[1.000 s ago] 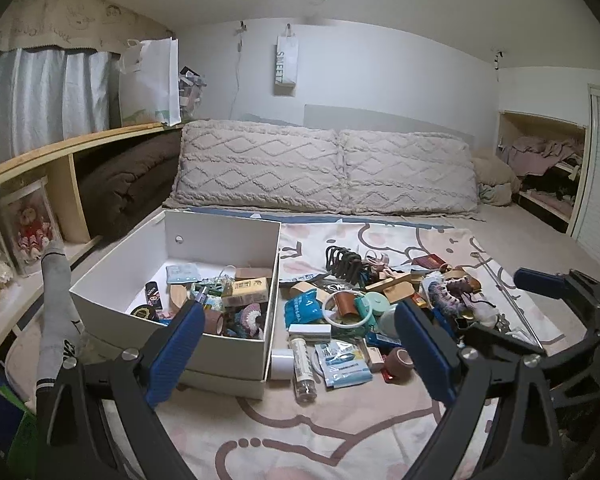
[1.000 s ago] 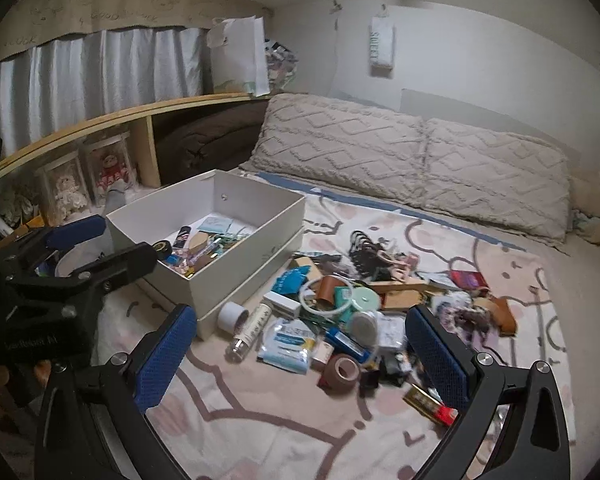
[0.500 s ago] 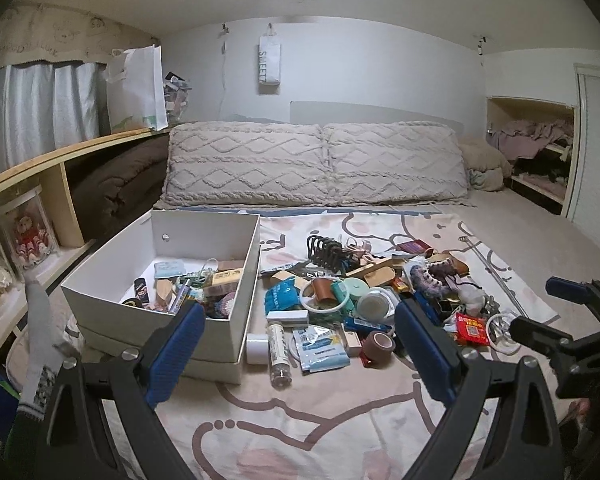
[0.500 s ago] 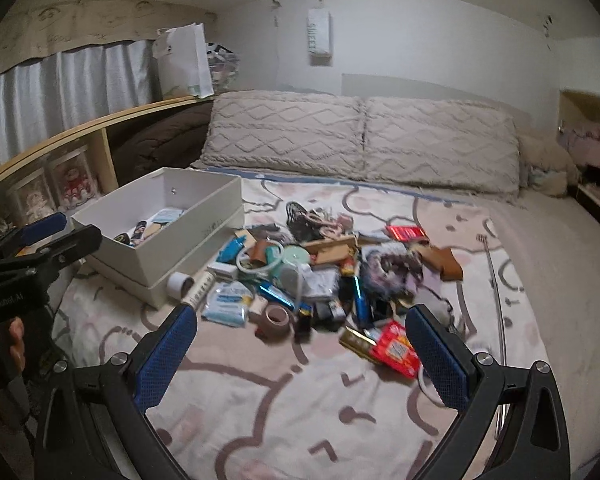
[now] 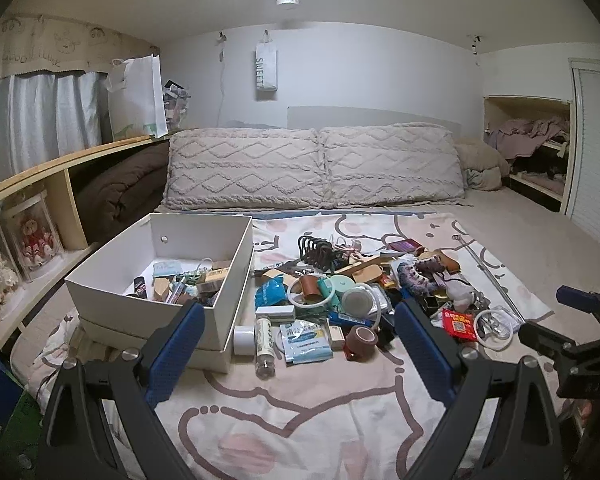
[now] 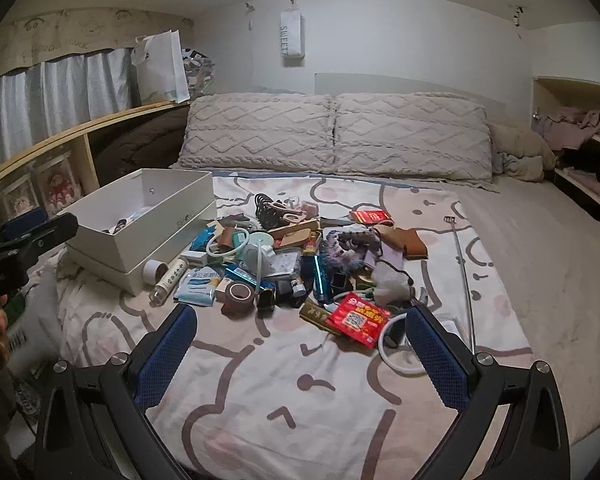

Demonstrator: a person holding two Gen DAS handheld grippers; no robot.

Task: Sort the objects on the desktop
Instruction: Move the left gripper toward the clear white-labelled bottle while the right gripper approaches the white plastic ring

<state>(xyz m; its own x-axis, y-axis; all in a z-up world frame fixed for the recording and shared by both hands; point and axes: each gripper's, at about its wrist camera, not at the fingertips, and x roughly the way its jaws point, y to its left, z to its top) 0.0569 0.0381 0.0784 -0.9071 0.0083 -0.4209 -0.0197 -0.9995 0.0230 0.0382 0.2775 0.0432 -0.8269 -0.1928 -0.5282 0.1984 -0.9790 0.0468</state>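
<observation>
A home bedroom is showing here. A bed [image 5: 520, 220] with a cartoon-print sheet [image 5: 300, 412] is filling the middle of the frame, and two textured pillows [image 5: 312, 168] are leaning against the headboard at centre. Curtains [image 5: 36, 116] are hanging at upper left above a wooden shelf [image 5: 60, 164] where boxed dolls [image 5: 32, 236] are standing. At far right, clothes [image 5: 528, 136] are lying heaped in an alcove.

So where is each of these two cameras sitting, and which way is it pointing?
Left wrist: rides the left tongs, looking across the bed at the white box; the right tongs show at the right edge.
Right wrist: rides the right tongs, facing the clutter pile; the left tongs show at the left edge.
Shared: box, brown tape roll, pillows.
</observation>
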